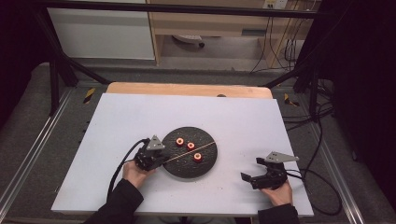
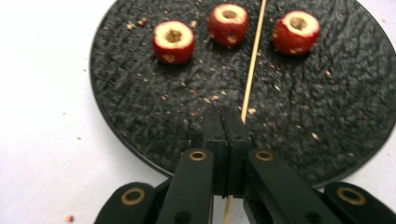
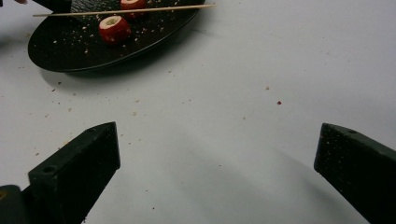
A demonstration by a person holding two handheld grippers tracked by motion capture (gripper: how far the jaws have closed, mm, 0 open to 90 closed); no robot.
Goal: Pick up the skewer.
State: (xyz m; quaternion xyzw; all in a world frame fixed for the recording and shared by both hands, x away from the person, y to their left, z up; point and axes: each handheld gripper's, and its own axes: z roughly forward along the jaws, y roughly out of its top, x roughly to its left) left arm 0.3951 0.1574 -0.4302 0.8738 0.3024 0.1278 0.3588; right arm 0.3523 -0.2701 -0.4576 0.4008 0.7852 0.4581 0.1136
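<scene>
Early stage, by the look of it: thin wooden skewer (image 2: 252,60) pinched between the pressed-together jaws of the left gripper (image 1: 161,158), slanting across the round black plate (image 1: 211,161) with nothing threaded on. Three cored red fruits (image 2: 173,41) loose on the plate's rough, crumb-strewn face — glossy skin, pale hollowed tops. Right gripper (image 1: 254,170) idle on the white desk (image 1: 140,116), jaws spread wide.
</scene>
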